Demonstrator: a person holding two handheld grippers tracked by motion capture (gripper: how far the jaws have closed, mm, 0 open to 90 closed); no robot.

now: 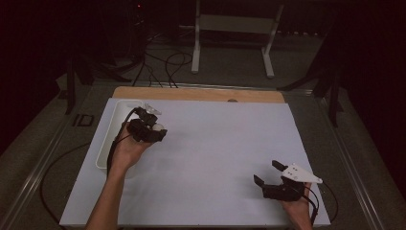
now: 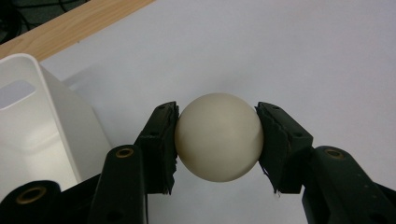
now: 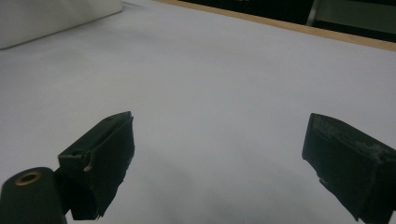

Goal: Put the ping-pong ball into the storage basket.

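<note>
done: cream ball (image 2: pixel 218 136) is being pinched by left gripper (image 2: pixel 217 140) | place: beside white bin (image 2: pixel 37 121), tabletop's left edge | left: drop into bin is being judged pending | right gripper (image 3: pixel 219 154) is being held spread, empty

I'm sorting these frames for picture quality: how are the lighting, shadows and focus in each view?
High view: dim, dark surroundings, the white sheet the brightest area, slightly soft. Left gripper view: evenly lit and sharp on the ball, which casts a faint shadow; the tray looks bright, no harsh glare. Right gripper view: duller, greyish sheet, near jaws a bit soft, far table edge blurred.
</note>
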